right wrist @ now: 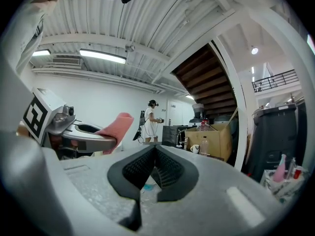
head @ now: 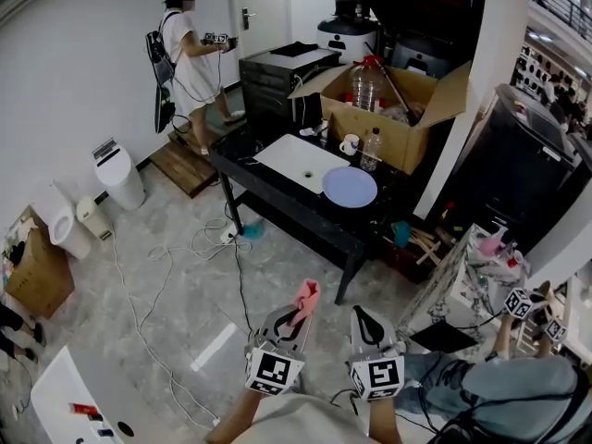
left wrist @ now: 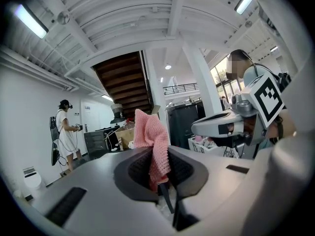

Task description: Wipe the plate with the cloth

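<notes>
Pink knitted cloth is pinched in the left gripper, its jaws clamped on the lower part and the rest sticking up loose past the tips. It looks soft, light and floppy. It should fold and drag easily, so for wiping it probably needs pressing flat with the bunched end leading. The grip sits low on the fabric, which looks secure enough, though a knit can snag. The right gripper has its pads pressed together with nothing between them, so it is empty. The plate is pale blue, round and lies flat near the front edge of the dark table, well apart from both grippers. It is likely rigid, smooth, breakable and prone to sliding under a wipe, so the right gripper may need to steady its rim. A cup and a bottle stand just behind the plate, with an open cardboard box further back, so wide strokes are risky. Pose: both grippers are held low and close to the person's body, side by side, marker cubes toward the head camera and jaws pointing forward at the table. Both gripper views look out roughly level across the room and neither is angled down at the plate. My judgement is that wiping has not begun and the approach to the table comes first.
</notes>
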Tool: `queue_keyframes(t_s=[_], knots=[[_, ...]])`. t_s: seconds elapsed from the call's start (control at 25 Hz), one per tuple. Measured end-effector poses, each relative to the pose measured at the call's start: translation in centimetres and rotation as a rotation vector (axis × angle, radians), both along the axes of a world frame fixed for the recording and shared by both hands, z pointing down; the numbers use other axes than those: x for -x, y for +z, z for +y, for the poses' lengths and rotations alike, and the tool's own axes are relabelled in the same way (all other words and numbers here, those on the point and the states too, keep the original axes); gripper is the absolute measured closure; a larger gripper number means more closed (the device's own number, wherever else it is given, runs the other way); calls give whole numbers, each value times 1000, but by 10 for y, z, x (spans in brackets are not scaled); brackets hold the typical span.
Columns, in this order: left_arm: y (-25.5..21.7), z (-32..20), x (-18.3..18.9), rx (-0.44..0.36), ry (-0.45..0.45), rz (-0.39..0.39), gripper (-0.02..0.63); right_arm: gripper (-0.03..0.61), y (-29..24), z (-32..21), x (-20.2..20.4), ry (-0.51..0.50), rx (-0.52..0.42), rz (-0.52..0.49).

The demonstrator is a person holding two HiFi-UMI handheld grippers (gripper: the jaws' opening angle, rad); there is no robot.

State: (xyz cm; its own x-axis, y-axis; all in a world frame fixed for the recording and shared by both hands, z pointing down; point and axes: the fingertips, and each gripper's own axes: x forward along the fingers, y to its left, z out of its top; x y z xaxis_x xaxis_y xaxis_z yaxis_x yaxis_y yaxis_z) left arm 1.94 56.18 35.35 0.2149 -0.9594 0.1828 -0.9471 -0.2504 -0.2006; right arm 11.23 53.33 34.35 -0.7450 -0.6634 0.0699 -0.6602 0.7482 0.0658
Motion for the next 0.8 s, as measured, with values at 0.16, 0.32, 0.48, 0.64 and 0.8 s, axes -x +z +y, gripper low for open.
queue_keyframes(t_s=[0.16, 0.32, 0.48, 0.64, 0.8], knots=[[1, -21, 20, -8, 34, 27, 580, 572, 4, -16, 20, 24, 0, 11], [-2, -38, 36, -24, 58, 52, 580, 572, 6, -30, 36, 49, 6, 27], [1, -53, 50, -25, 67, 69, 580, 572, 10, -43, 49, 68, 12, 38], [3, -71, 60, -27, 75, 77, 580, 572, 14, -60, 58, 88, 24, 39], [3, -88, 67, -29, 86, 75, 580, 571, 14, -77, 67, 84, 19, 48]])
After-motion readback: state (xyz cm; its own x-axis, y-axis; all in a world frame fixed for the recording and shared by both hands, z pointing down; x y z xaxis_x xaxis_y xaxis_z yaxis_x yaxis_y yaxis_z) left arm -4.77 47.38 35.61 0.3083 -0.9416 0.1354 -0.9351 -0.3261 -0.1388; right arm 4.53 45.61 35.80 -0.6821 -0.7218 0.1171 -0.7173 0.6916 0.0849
